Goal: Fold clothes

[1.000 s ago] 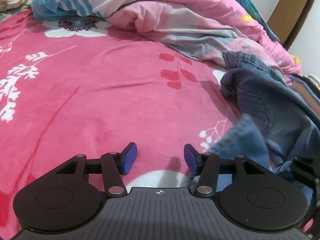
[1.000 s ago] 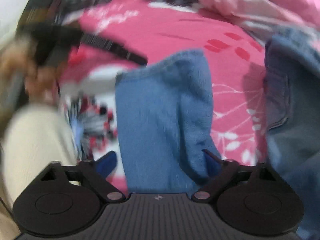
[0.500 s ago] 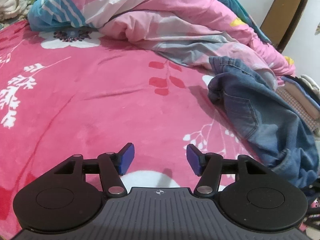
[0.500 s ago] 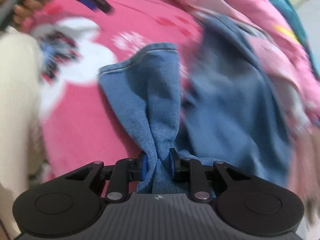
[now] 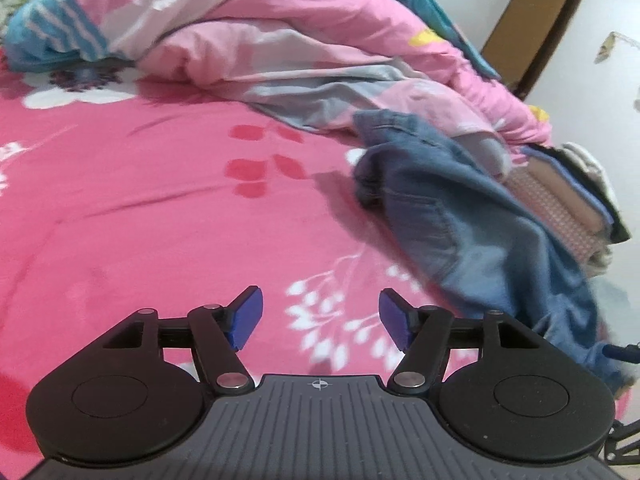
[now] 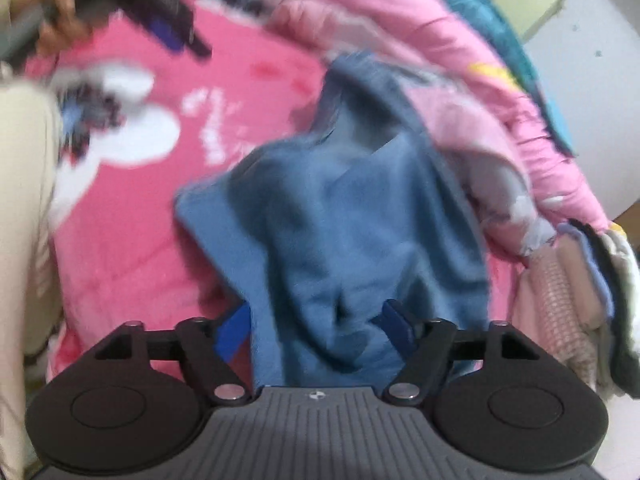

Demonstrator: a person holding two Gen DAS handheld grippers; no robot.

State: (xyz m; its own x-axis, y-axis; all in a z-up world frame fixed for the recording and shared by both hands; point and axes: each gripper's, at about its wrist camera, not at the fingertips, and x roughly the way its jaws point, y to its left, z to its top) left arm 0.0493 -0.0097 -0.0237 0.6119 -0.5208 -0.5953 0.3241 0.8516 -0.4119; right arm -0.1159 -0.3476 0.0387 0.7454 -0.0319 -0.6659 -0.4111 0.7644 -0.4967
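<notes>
**Jeans sprawled on the bed, both grippers wide**

Left wrist view: the left gripper (image 5: 320, 318) hangs over the pink flowered bedspread (image 5: 140, 208), jaws spread apart with nothing between them, only white leaf print below. Off to the right lie the blue jeans (image 5: 460, 216), crumpled, running from the quilt's edge down toward the lower right of the frame. Behind them, a rumpled pink and teal quilt (image 5: 280, 36) heaps across the far side of the bed. A stack of folded clothes (image 5: 568, 208) sits just beside the jeans on the right, and a brown door (image 5: 528, 28) shows in the white wall.

Right wrist view, and it's blurry: the right gripper (image 6: 316, 330) has its jaws parted, with jeans (image 6: 352, 216) fabric lying between the blue pads and draping forward over the bedspread (image 6: 132, 240). The quilt (image 6: 460, 80) crowds the right, the folded stack (image 6: 568, 296) touches the denim's edge, and up at top left the person's hand (image 6: 60, 20) holds the other gripper (image 6: 168, 32).
</notes>
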